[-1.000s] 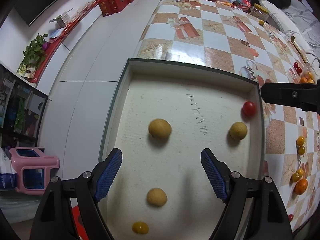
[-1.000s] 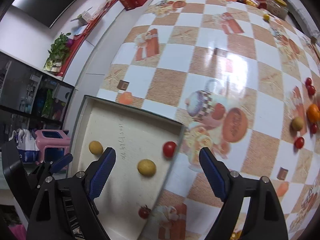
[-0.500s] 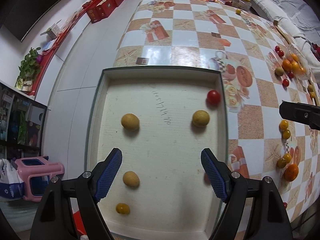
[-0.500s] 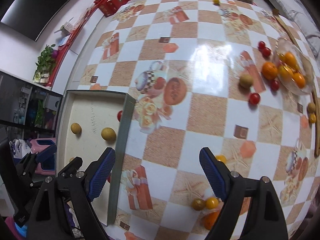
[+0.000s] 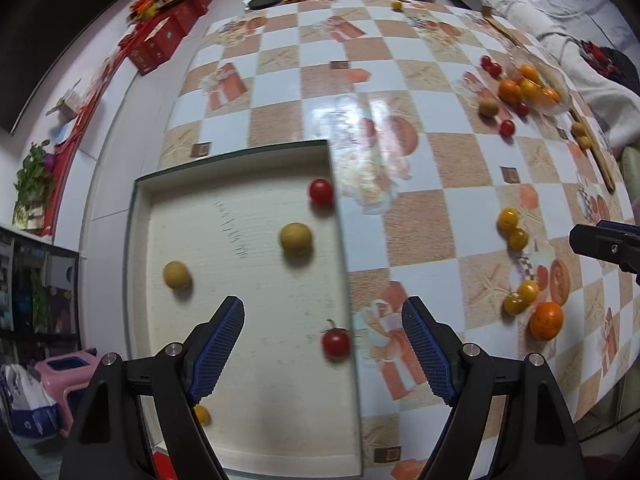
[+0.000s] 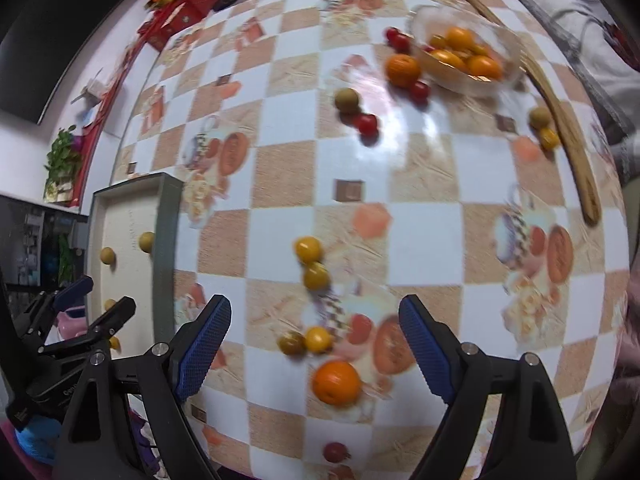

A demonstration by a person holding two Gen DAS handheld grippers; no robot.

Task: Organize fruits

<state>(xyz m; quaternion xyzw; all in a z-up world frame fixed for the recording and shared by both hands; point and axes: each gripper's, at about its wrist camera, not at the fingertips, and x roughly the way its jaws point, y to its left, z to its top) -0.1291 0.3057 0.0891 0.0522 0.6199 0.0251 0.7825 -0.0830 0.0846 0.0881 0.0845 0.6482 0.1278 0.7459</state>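
A shallow cream tray lies at the table's left end; it also shows in the right wrist view. In it lie two tan round fruits, two red cherry tomatoes and a small yellow one. My left gripper is open and empty above the tray's right edge. My right gripper is open and empty above loose fruit on the table: an orange and several yellow tomatoes. A glass bowl at the far right holds oranges.
The checkered tablecloth carries more scattered tomatoes, a tan fruit and a long wooden stick. Red boxes and snack packets sit at the far end. A pink stool stands on the floor to the left.
Both grippers have swung right. The left one moved from over the tray's middle to its right edge. The right one moved from the tray's edge out over the loose fruit.
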